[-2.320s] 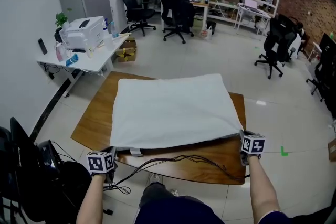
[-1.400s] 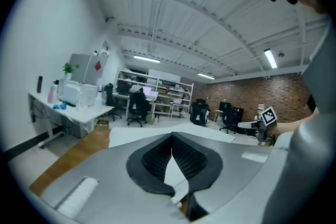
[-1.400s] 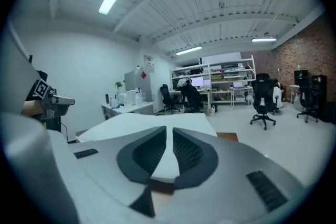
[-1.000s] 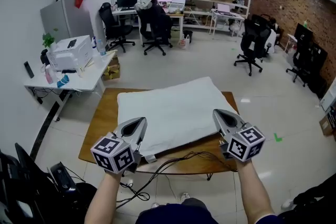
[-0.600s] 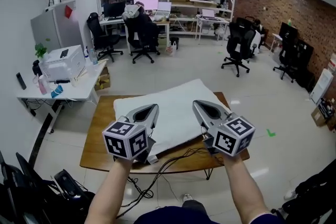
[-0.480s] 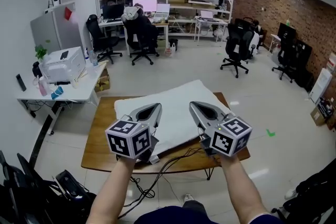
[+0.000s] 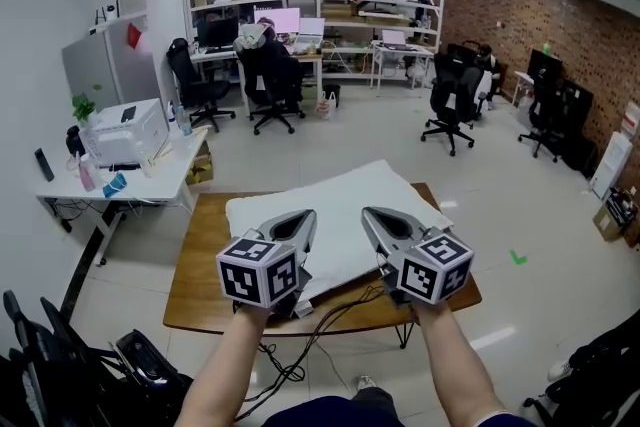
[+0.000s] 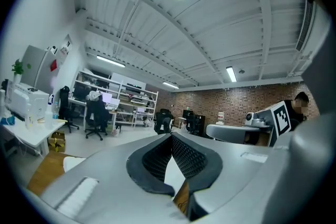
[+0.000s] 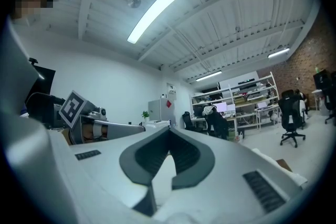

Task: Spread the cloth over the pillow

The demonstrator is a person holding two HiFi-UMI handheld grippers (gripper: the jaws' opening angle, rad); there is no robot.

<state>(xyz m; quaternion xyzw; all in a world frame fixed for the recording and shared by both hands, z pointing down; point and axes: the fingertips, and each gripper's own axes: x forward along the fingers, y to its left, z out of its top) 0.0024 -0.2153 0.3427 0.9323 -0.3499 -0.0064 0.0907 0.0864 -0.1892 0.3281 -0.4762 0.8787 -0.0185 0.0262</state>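
A white cloth point(image 7: 340, 200) lies flat over the pillow on the brown wooden table point(image 7: 200, 265); the pillow itself is hidden beneath it. Both grippers are held up side by side in the air, above the table's near edge and clear of the cloth. My left gripper point(image 7: 307, 214) is shut with nothing in it, and so is my right gripper point(image 7: 367, 212). The left gripper view shows its closed jaws point(image 8: 170, 136) pointing across the room, a strip of cloth point(image 8: 73, 161) low at the left. In the right gripper view the jaws point(image 9: 169, 131) are closed too.
Black cables point(image 7: 335, 305) trail over the table's near edge to the floor. A white side table with a printer point(image 7: 125, 130) stands to the left. Office chairs point(image 7: 455, 100) and shelving point(image 7: 320, 10) fill the far room. Dark equipment point(image 7: 60, 355) sits at the lower left.
Both grippers have come up from the cloth's near corners and drawn closer together in front of the camera, still shut and empty. The head view has tilted up slightly.
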